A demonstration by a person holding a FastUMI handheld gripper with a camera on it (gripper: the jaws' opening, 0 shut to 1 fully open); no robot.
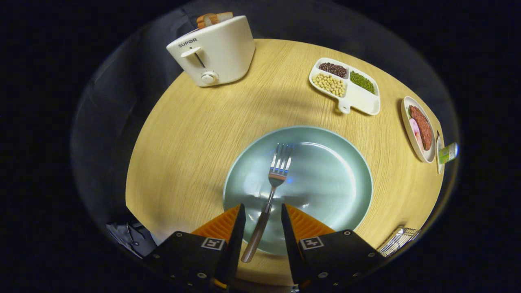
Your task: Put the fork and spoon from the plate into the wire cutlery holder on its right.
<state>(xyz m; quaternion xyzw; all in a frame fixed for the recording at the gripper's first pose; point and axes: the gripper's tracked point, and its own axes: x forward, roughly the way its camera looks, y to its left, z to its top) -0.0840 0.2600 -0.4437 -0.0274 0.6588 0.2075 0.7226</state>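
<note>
A metal fork (272, 191) lies on a pale green plate (325, 162) in the middle of a round wooden table, tines pointing away from me. Its handle runs back over the plate's near rim and into the gap between my fingers. My gripper (263, 211) is open, hovering low over the near rim, with one finger on each side of the handle and neither touching it. A corner of the wire cutlery holder (398, 240) shows at the near right of the plate, beyond my right finger.
A white toaster (213, 51) holding bread stands at the far left of the table. A white divided dish (346, 83) of beans sits far right. A small oval dish (419, 128) of food and a green packet (447, 152) lie at the right edge.
</note>
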